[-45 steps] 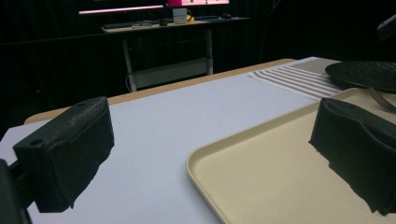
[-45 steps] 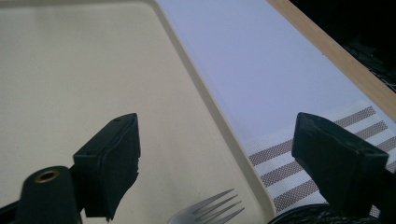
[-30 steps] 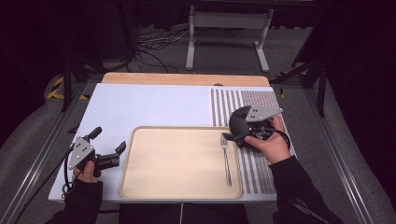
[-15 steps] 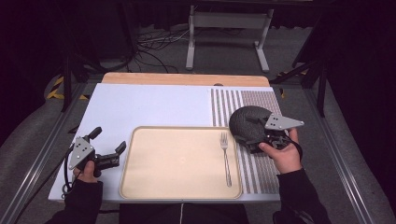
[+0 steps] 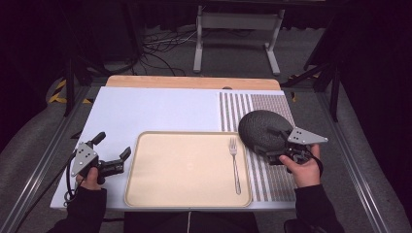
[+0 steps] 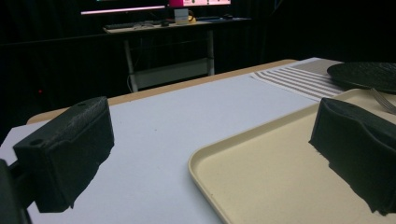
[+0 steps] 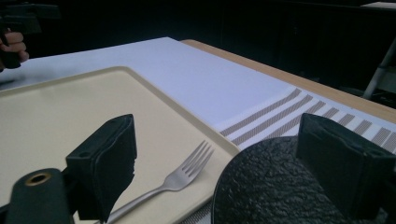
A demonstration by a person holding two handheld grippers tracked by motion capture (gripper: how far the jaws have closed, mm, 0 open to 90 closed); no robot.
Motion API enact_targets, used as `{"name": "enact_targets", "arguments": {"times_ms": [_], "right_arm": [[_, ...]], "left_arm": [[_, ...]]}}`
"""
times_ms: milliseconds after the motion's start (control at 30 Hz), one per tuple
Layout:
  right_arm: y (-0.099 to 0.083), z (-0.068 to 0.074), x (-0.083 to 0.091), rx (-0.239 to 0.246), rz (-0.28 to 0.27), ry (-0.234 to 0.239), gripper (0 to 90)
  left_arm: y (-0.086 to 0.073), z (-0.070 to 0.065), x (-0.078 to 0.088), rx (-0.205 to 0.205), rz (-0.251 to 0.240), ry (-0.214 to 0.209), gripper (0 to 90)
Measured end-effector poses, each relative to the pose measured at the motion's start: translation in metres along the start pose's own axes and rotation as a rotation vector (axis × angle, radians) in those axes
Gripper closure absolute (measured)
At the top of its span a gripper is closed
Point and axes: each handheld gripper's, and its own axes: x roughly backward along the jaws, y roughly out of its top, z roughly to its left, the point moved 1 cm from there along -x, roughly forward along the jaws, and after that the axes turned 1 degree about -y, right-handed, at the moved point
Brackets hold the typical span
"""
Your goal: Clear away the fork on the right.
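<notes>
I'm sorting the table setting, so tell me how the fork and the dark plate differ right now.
The fork is slim, shiny metal; the plate is round, black and rough-textured. The fork lies inside the tray near its right edge; the plate sits beside the tray on the striped mat, at the right gripper. Neither is held.

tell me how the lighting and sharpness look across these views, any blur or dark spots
High view: table evenly lit, soft shadows, surroundings nearly black, slightly soft overall. Left gripper view: near jaws blurred, cream tray fairly crisp, a bright pink glow from a far monitor. Right gripper view: fork and textured black plate sharp, jaws slightly soft, background dark.
</notes>
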Motion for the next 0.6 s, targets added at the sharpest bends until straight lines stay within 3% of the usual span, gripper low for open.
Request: {"name": "enact_targets", "arguments": {"times_ms": [600], "right_arm": [[-0.05, -0.008, 0.028, -0.078, 0.044, -0.077, 13.2]], "left_arm": [[0.0, 0.001, 0.0, 0.004, -0.007, -0.002, 0.2]]}}
